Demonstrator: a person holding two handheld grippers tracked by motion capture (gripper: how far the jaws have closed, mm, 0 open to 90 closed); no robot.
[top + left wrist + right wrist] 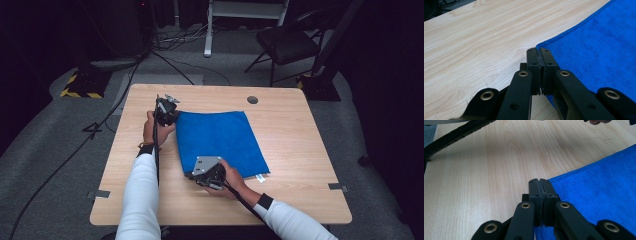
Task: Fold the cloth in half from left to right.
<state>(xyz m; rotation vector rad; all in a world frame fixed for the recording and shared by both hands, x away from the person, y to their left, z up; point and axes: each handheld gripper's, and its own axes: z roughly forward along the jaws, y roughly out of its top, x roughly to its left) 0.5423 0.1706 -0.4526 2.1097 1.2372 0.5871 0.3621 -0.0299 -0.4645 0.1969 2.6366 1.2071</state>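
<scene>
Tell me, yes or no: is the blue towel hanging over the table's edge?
No, the blue towel lies wholly on the table, with bare wood around it.

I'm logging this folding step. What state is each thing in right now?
blue towel: folded, flat on the table, white tag at its near right corner.
left hand-held gripper: shut at the towel's far left corner.
right hand-held gripper: shut at the near left corner.
wooden table: bare around the towel.
</scene>
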